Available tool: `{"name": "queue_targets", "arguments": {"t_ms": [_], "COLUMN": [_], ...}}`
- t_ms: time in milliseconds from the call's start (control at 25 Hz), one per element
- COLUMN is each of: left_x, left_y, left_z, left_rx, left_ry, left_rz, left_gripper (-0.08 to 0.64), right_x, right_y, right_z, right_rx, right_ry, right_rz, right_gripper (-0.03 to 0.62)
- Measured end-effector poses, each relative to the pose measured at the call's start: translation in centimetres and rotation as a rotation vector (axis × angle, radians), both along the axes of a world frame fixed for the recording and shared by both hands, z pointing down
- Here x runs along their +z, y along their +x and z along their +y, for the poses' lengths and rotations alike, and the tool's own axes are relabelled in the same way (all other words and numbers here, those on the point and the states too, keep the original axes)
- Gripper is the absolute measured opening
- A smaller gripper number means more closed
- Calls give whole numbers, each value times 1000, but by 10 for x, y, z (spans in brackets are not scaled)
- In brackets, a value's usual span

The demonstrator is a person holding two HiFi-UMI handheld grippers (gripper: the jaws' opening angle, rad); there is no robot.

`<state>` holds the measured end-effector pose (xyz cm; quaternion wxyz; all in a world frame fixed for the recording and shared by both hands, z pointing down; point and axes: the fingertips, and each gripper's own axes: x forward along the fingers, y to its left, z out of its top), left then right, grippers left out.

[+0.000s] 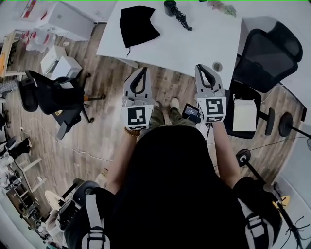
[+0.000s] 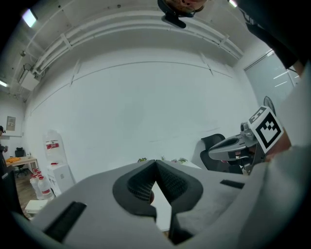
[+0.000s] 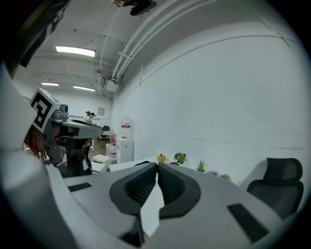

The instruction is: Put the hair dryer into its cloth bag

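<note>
Jaws of both the left gripper and right gripper sit pressed together, empty. Ahead, the hair dryer and black cloth bag lie apart on the white table; I'd open 1 gripper before reaching for the dryer.

You stand on a wooden plank floor, facing a white desk. A black mesh office chair is just beside the desk at your right. Another black chair stands well apart at your left, near white boxes. Ahead is a plain white wall. Pipes run under the ceiling, and long ceiling lamps are lit. A water dispenser stands by the wall.
</note>
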<state>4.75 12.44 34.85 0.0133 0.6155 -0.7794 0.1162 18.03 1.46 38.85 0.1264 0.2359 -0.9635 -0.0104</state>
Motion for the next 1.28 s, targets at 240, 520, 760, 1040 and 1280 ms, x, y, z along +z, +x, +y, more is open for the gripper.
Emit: {"name": "queue_targets", "arguments": {"t_ms": [240,520,760,1040,1280], "left_x": [7,36,58,94,135], "left_y": [-30,-82,-131,-191,-220], "left_z": [-23,-43,-68,-92,-107], "left_rx": [-19,3,35,83,216], "left_ry": [5,-39,-86,-151,-247], "left_rz": [3,40,36,58,182], "left_gripper": [23,23,23,23,23], "right_x": [10,8,17,20,28], "right_y": [-25,-66,-115,-180,-221], "right_z": [-11,-20,-40,-68,-78], "right_rx": [-29,-5,-2,17,64], "right_ry": [-10,-32,-65,-54,-128], "right_rz": [40,62,94,141,137], "right_gripper": [32,32,32,32,32]}}
